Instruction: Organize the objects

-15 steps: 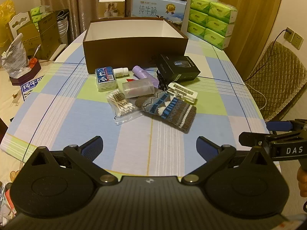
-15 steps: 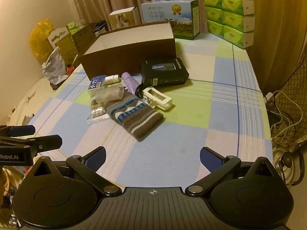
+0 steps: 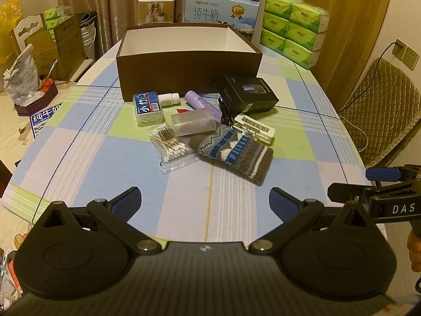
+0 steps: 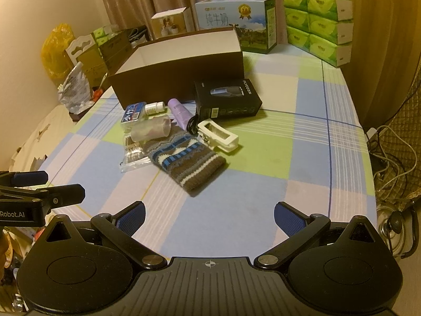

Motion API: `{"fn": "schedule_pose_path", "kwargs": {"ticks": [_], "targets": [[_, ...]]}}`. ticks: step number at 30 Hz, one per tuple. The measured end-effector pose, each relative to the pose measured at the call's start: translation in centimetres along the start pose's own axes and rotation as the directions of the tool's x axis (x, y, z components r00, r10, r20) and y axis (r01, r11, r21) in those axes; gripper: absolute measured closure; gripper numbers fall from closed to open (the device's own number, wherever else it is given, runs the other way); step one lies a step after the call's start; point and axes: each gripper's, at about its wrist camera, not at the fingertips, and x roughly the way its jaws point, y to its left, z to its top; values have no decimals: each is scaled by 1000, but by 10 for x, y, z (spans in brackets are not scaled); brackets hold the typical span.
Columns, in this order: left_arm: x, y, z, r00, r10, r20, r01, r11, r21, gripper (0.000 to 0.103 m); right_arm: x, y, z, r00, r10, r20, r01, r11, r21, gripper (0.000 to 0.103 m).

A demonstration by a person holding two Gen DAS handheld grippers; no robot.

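Note:
An open brown box with a white inside stands mid-table. In front of it lies a cluster: a black carton, a knitted striped pouch, a white clip, a bag of cotton swabs, a clear case, a purple roll, a small white bottle and a blue-labelled swab box. My left gripper hangs open near the front edge. My right gripper is open too, beside it, and empty.
The table wears a checked blue, green and white cloth. A milk carton, a small gift box and stacked green tissue packs line the far edge. A quilted chair stands right, cardboard boxes left.

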Motion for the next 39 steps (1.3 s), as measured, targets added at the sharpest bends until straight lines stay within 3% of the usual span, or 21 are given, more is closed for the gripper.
{"fn": "schedule_pose_path", "kwargs": {"ticks": [39], "targets": [[21, 14, 18, 999, -6, -38, 6, 1000, 3, 1, 21, 3, 16, 1000, -12, -22, 13, 1000, 13, 2]]}}
